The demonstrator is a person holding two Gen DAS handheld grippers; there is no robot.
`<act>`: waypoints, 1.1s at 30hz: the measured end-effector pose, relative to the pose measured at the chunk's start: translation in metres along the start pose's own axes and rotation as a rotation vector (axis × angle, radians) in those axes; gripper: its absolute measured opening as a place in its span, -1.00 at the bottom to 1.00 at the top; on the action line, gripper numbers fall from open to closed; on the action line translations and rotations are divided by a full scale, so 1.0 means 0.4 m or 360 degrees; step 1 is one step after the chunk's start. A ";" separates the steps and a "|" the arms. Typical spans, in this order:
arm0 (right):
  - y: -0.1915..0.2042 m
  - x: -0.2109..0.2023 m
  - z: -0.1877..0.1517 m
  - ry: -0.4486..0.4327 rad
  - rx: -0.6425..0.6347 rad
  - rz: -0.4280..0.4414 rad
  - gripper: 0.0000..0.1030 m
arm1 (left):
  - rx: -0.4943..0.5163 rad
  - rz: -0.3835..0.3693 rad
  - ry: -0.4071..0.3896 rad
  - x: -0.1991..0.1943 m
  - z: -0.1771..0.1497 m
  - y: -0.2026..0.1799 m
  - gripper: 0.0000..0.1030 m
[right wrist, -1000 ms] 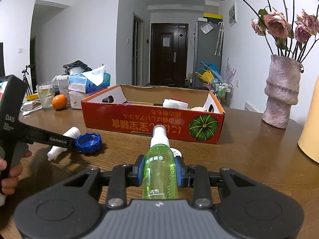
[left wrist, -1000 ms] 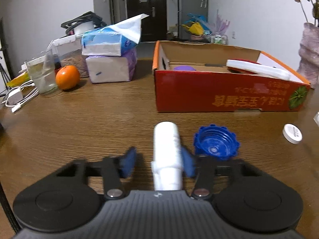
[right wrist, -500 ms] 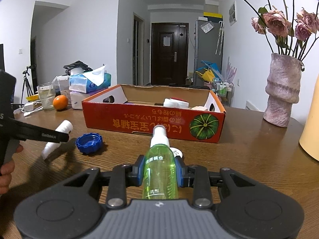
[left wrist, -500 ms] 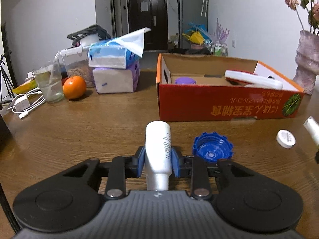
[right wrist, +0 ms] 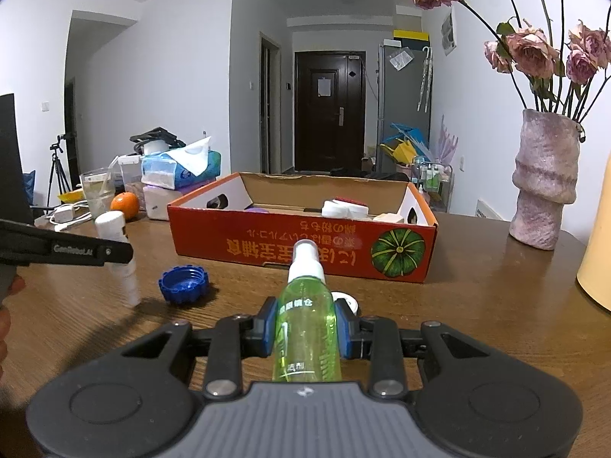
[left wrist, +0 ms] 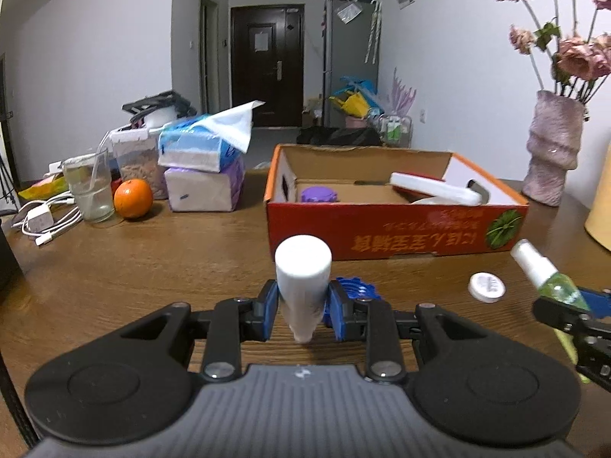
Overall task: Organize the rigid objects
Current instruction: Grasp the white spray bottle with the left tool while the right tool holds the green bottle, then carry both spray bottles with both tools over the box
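Observation:
My left gripper (left wrist: pixel 301 315) is shut on a white bottle (left wrist: pixel 303 278), lifted off the table and tilted upward; it also shows in the right wrist view (right wrist: pixel 118 255). My right gripper (right wrist: pixel 305 324) is shut on a green spray bottle (right wrist: pixel 307 320) with a white nozzle, also seen at the right edge of the left wrist view (left wrist: pixel 550 282). The red cardboard box (left wrist: pixel 397 229) stands open beyond both grippers and holds a purple lid (left wrist: pixel 319 194) and white items. A blue cap (right wrist: pixel 183 284) and a small white cap (left wrist: pixel 487 287) lie on the table.
At the far left stand tissue packs (left wrist: pixel 202 168), an orange (left wrist: pixel 133 198), a glass (left wrist: pixel 89 189) and white cables (left wrist: pixel 42 221). A pink vase (right wrist: pixel 544 179) with dried roses stands at the right, next to a yellow object (right wrist: pixel 595 252).
My left gripper closed on the white bottle, lifted it off the table and tipped it upward. My right gripper stayed shut on the green spray bottle and rose a little.

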State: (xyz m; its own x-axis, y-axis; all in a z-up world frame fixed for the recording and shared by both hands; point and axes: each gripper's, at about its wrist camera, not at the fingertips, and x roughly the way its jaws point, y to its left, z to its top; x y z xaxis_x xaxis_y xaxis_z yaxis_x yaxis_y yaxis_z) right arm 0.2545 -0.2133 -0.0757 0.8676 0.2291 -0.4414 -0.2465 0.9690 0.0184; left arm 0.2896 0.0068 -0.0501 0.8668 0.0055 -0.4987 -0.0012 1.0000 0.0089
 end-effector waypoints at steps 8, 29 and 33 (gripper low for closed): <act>0.002 -0.015 0.007 -0.0036 0.0010 0.0019 -0.42 | 0.0004 -0.0066 -0.0050 -0.042 0.007 -0.040 -0.43; 0.004 -0.030 0.071 -0.0147 0.0097 0.0024 -0.42 | -0.0025 -0.0102 -0.0099 -0.050 0.057 -0.107 -0.43; 0.005 -0.018 0.092 -0.0165 0.0112 0.0014 -0.42 | -0.0034 -0.0086 -0.0113 -0.036 0.071 -0.112 -0.43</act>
State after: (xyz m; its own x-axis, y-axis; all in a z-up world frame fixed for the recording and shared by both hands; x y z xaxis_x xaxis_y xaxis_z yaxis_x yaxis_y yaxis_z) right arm 0.2636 -0.2095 -0.0396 0.9064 0.2423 -0.3459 -0.2264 0.9702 0.0863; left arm 0.2910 -0.0382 -0.0188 0.8989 -0.0483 -0.4355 0.0367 0.9987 -0.0351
